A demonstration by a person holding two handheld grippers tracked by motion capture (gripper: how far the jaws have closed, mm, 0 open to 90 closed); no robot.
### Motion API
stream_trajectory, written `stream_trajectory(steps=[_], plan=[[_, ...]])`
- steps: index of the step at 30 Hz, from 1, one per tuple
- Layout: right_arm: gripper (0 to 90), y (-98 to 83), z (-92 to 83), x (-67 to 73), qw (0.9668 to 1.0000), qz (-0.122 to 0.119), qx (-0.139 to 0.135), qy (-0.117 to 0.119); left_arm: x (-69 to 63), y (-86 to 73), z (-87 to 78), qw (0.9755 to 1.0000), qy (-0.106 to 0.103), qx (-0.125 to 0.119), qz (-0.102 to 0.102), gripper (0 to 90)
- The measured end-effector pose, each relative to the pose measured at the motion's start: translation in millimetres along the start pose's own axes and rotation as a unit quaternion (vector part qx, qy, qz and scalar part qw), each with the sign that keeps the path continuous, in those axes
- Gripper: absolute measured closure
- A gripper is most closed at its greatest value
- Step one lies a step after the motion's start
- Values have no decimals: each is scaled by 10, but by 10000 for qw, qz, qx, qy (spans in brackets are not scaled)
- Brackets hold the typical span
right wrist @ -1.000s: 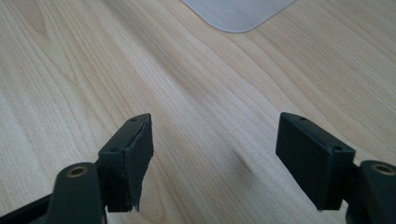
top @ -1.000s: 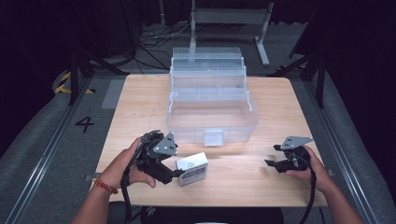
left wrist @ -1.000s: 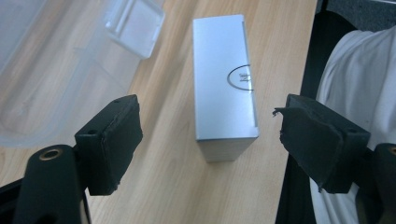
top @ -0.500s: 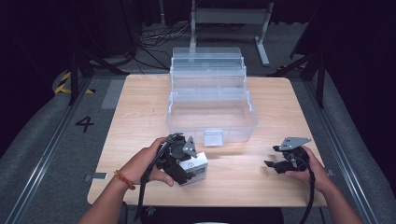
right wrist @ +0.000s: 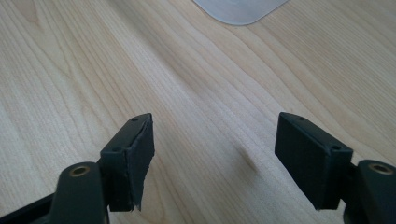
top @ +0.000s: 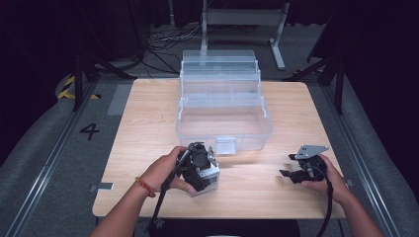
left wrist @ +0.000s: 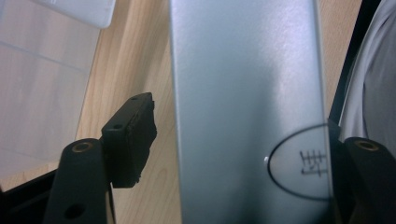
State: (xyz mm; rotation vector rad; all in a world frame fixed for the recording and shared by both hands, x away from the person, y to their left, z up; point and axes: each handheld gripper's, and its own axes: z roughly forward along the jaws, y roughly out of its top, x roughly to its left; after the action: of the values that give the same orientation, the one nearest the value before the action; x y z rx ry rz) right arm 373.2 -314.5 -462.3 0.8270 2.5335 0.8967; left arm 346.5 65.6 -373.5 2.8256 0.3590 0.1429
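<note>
Straddling the small silver box [top: 211, 181] with the left gripper [top: 201, 174], at the near left part of the tabletop [top: 148, 128], just in front of the clear plastic organiser [top: 222, 118] and apart from it.

In the left gripper view, placed with the box [left wrist: 243, 116] directly between the two fingers [left wrist: 133, 135], its long axis running away from the camera, parallel to the fingers and not across them. Have just been closing around it, but not pinching yet. Leaves a strip of bare wood between the left finger and the box's side. On the other side, sits at the very edge of the box; cannot tell if touching there.

Judged as the closing step of a grasp. Needs probably only a little more squeeze across the short width, without any turn of the hand.

Resting well apart at the near right with the right gripper [top: 291, 173], its fingers [right wrist: 135, 154] spread wide over bare wood and holding nothing. Clearly the farther one from the box.

About the box: smooth grey-silver with a soft shine, flat faces and straight edges. Carries a thin black oval outline with a small dark mark inside, low on the right of the left gripper view. Shows a paler side in the high view. Looks stiff enough for a firm pinch, as a guess.
</note>
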Motion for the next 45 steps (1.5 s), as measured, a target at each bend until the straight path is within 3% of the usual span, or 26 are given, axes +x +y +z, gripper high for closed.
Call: stream_trajectory(steps=[8, 11, 15, 19, 23, 25, 27, 29, 32, 37, 39, 45], plan=[[302, 66, -44, -10, 9999, 25, -112, -67, 39, 39, 118, 9995, -81, 305, 33, 442], [308, 160, -137, -29, 9993, 70, -344, -156, 49, 51, 105, 9991, -115, 397, 80, 461], [322, 290, -262, -77, 9973, 189, -662, -248, 46, 62, 104, 9984, -160, 529, 124, 470], [338, 532, -413, -182, 9913, 495, -1142, -424, 42, 66, 108, 9979, -172, 598, 154, 474], [332, 684, -436, -202, 9899, 462, -1250, -473, 44, 62, 102, 9977, -219, 627, 156, 477], [329, 862, -419, -229, 9882, 480, -1368, -490, 43, 61, 106, 9977, -212, 605, 196, 478], [328, 896, -405, -236, 9881, 484, -1374, -484, 39, 64, 109, 9977, -190, 607, 223, 477], [324, 984, -353, -261, 9876, 639, -1393, -340, 35, 73, 103, 9971, -228, 672, 259, 478], [323, 1080, -209, -282, 9901, 637, -1150, -490, 34, 77, 104, 9970, -238, 685, 287, 480], [346, 1081, 7, -384, 9893, 1022, -1012, -232, 44, 80, 105, 9967, -267, 718, 286, 481], [348, 1082, 40, -420, 9888, 1105, -931, -365, 42, 84, 108, 9966, -260, 737, 274, 481], [369, 1120, 130, -481, 9895, 1197, -721, -364, 46, 95, 105, 9960, -286, 796, 286, 486]])
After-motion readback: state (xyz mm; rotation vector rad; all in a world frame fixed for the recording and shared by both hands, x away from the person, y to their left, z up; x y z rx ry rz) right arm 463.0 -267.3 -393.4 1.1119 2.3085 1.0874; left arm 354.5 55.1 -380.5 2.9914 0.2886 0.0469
